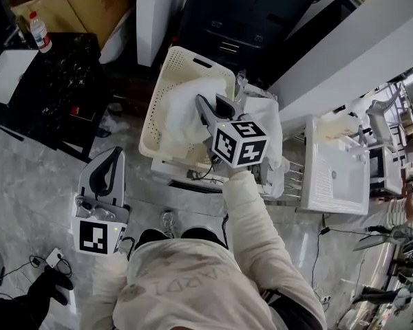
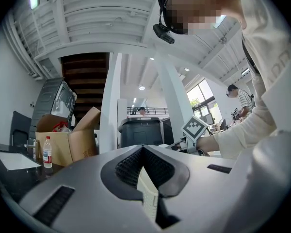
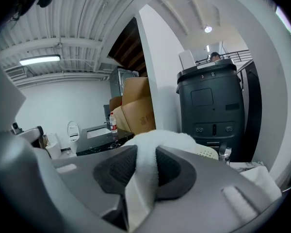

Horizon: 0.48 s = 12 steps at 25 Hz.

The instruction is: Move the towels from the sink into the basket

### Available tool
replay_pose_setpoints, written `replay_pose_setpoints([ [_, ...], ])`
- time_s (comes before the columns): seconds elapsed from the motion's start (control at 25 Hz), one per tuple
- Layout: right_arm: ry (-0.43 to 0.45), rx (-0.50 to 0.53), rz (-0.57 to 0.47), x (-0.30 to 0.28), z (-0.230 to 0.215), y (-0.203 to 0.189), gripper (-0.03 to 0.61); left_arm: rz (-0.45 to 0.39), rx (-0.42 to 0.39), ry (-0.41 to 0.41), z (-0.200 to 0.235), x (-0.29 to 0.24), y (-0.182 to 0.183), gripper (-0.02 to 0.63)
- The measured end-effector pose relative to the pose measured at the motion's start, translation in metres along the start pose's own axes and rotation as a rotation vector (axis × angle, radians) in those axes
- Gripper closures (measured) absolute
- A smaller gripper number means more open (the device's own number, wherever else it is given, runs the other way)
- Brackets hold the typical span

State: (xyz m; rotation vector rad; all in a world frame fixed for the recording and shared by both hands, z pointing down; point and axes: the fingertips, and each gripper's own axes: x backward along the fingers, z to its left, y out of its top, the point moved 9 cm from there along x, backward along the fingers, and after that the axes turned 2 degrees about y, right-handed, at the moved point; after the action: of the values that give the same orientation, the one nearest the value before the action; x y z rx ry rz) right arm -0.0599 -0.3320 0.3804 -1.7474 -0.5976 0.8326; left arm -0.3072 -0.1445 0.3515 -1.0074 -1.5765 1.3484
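Towels [image 1: 179, 112] two, basket [image 1: 166, 67] one, sink [image 1: 334, 174] one

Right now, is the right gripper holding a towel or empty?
Shut on the white towel: fingers of the right gripper pinch the cloth above the laundry basket.

Open loft-style workspace: exposed ceiling beams [image 2: 87, 23], cardboard boxes [image 2: 68, 142], marble floor [image 1: 34, 177].

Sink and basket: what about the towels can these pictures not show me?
Sink inside: head view, too small and pale to count towels.
Basket bottom: head view, covered by the towel and the right gripper.
Towel's lower end: right gripper view, hidden by the jaws.
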Motion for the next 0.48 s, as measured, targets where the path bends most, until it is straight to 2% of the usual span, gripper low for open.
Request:
replay_pose_setpoints([
  [0.48,0.035,-0.038,0.207,-0.035,-0.003,-0.022,0.471,-0.001,0.004,0.006,0.006,0.001,-0.001,0.612],
])
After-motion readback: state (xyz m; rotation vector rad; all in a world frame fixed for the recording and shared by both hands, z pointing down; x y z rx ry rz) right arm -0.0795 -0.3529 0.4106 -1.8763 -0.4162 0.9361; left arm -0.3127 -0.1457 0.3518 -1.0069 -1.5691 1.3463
